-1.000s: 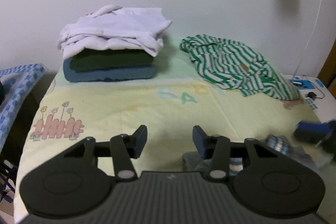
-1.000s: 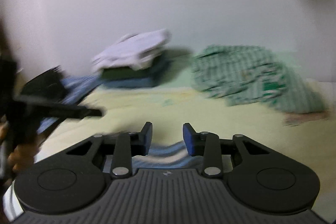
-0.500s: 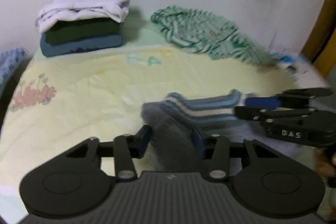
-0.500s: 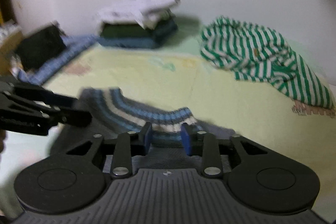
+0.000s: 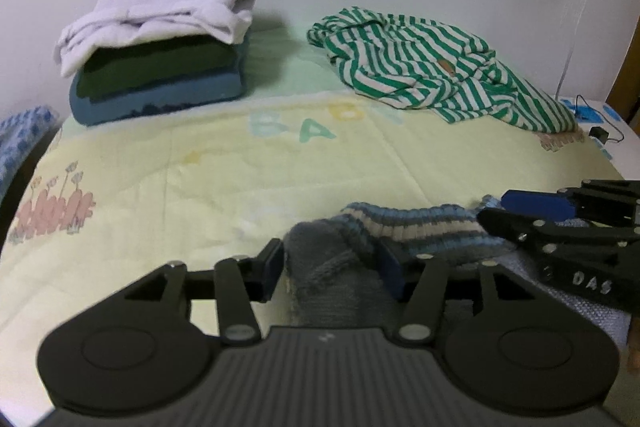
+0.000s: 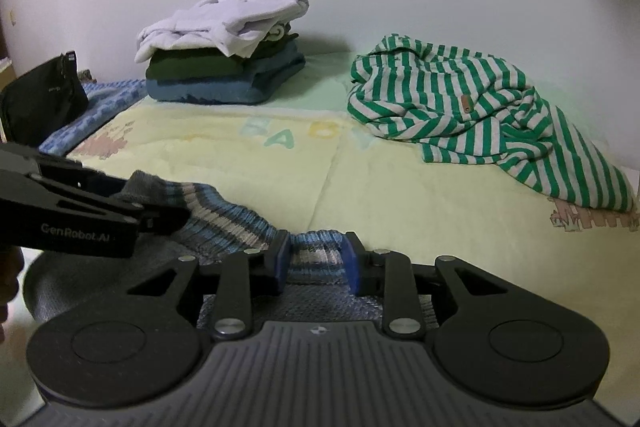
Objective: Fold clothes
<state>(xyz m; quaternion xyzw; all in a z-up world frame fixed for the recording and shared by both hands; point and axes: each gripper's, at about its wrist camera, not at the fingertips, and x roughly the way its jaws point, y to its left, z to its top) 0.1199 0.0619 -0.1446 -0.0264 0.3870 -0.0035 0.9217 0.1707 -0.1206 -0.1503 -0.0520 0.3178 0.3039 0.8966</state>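
Note:
A grey knit sweater with blue and cream stripes lies at the near edge of the bed; it also shows in the right wrist view. My left gripper has its jaws around a bunched grey part of it. My right gripper has its jaws around the striped hem, and also shows from the side in the left wrist view. Whether either gripper pinches the cloth I cannot tell. A crumpled green-and-white striped shirt lies at the back right.
A folded stack of blue, dark green and white clothes stands at the back left by the wall. A pale yellow baby blanket covers the bed. A black pouch and blue checked cloth lie at the left edge.
The striped sweater came into view and now lies between both pairs of jaws. Both grippers moved down to the bed's near edge.

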